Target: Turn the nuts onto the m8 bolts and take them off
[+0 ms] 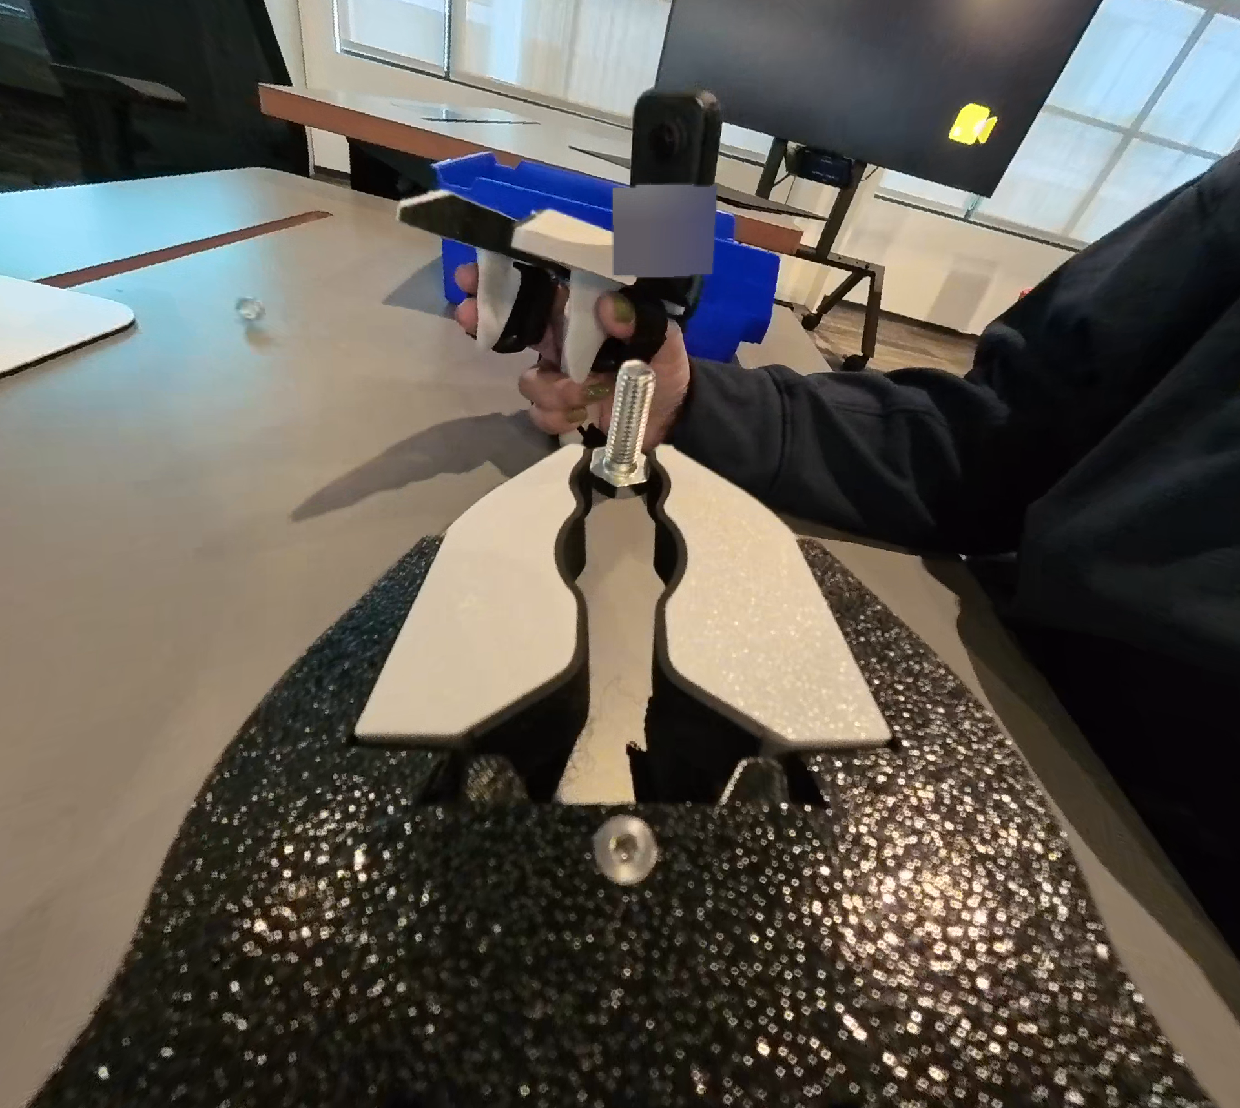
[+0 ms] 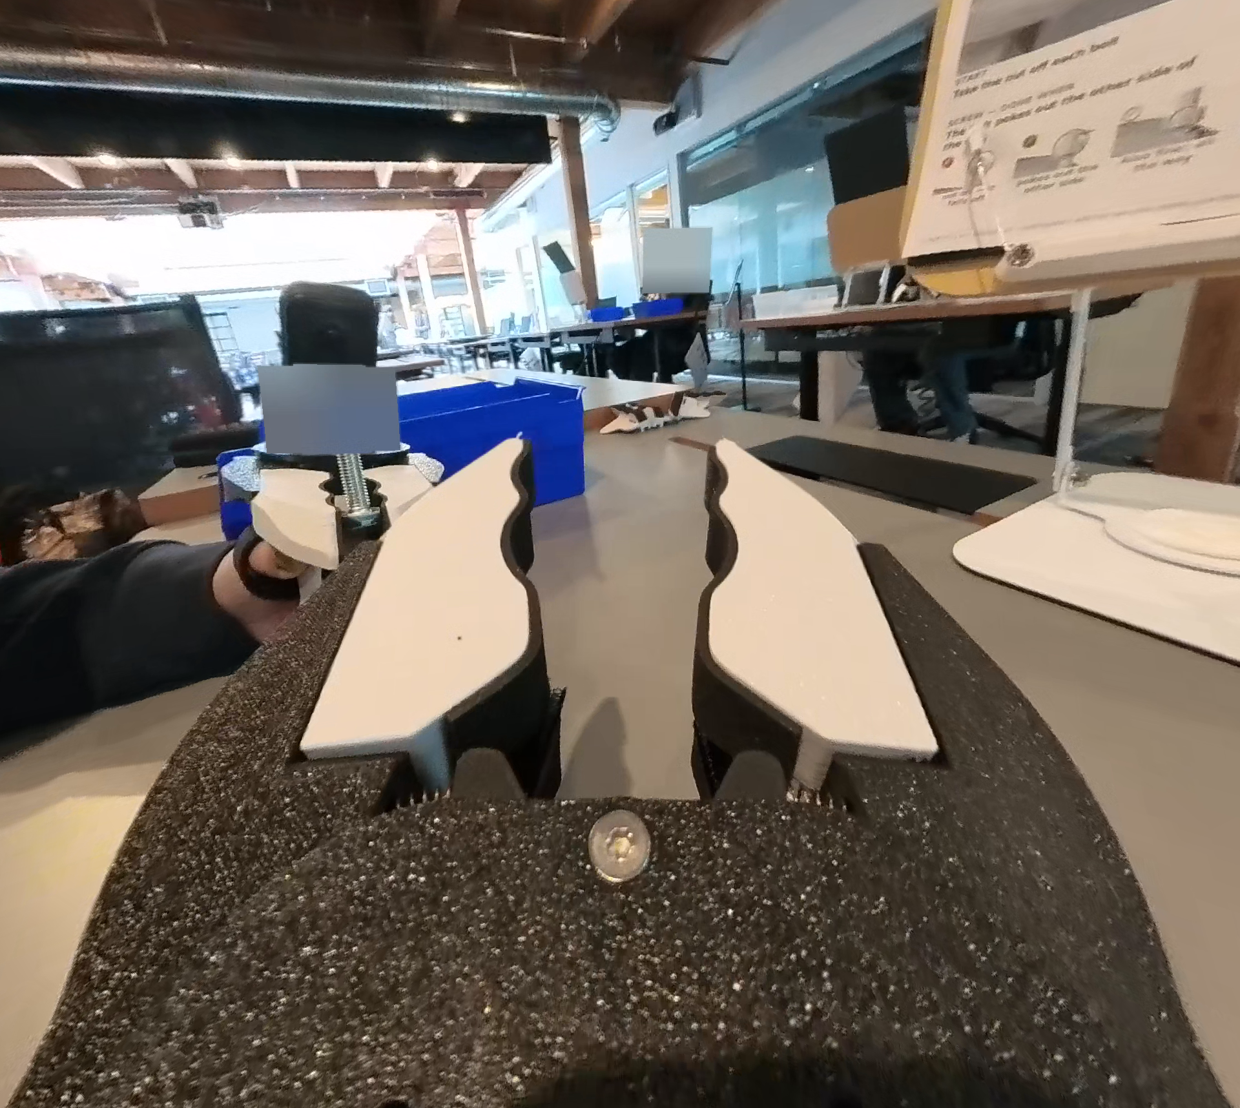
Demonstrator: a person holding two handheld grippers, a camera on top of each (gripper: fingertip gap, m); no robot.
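Bolt (image 1: 621,428) stands clamped between left gripper (image 1: 618,475) tips.

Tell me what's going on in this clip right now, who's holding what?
A person works two handheld grippers over a grey table. The left gripper is shut on the hex head of a bolt, whose threaded shank stands up bare, with no nut on it. The right gripper is open and empty, held above the table beside the bolt. A small shiny piece, possibly a nut, lies loose on the table farther off. A blue bin sits behind.
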